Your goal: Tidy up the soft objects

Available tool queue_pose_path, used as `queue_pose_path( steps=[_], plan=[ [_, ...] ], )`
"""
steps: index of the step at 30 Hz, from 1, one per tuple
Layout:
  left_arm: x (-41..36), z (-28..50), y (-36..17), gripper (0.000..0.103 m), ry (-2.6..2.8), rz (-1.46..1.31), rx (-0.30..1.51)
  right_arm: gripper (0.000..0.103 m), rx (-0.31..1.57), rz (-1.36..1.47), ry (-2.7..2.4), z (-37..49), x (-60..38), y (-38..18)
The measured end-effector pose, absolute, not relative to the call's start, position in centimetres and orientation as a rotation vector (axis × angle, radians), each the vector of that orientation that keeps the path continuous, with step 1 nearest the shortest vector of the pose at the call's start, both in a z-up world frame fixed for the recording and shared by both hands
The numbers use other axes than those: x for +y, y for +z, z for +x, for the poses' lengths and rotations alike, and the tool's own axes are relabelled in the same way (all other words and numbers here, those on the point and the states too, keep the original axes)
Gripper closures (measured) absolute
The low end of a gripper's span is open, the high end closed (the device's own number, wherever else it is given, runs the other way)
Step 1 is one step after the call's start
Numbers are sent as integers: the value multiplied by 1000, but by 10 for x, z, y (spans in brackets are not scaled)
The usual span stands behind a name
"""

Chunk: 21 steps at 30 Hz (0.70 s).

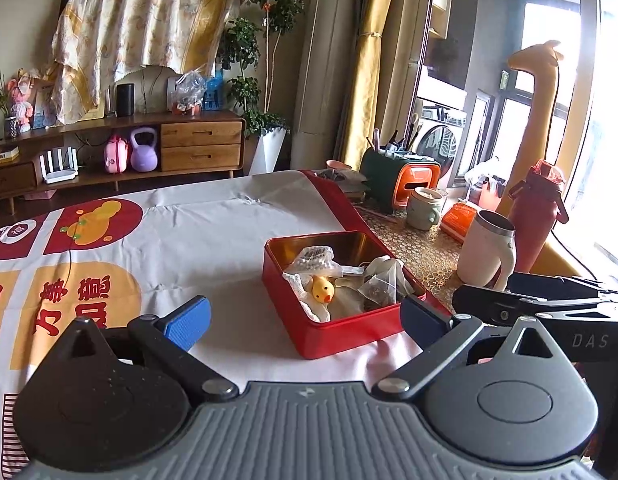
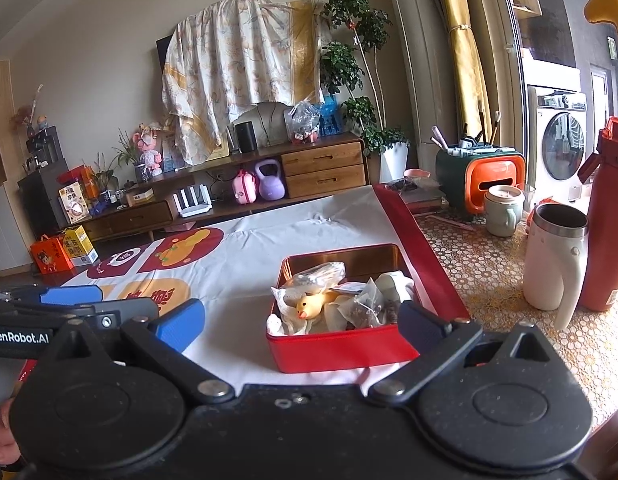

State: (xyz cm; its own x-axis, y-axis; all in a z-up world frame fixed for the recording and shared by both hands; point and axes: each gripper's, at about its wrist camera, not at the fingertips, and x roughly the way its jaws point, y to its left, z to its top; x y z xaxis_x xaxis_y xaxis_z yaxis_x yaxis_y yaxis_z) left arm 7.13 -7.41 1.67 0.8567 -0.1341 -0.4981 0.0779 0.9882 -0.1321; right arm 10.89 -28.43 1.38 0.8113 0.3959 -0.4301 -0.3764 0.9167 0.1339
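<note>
Item: red tin (image 1: 341,332) on the printed cloth (image 1: 213,220), holding rubber duck (image 1: 323,290), gauze, sachets; light, squashy, I judged. My left claw (image 1: 305,322) and right claw (image 2: 301,322) stood wide, empty; best pinched mid-body.

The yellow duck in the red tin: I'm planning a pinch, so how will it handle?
The yellow duck looks small and rounded, so probably light and apt to slip or roll. It lies on loose white cloth, which may lift with it.

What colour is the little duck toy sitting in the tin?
Yellow with an orange beak; the duck shows best in the left wrist view, inside the red tin.
</note>
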Motion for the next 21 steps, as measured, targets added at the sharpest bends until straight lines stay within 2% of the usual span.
queue_pose_path(
  steps=[21],
  plan=[
    [-74,69,15,1,-98,-112,524,0,471,43,416,107,-283,12]
  ],
)
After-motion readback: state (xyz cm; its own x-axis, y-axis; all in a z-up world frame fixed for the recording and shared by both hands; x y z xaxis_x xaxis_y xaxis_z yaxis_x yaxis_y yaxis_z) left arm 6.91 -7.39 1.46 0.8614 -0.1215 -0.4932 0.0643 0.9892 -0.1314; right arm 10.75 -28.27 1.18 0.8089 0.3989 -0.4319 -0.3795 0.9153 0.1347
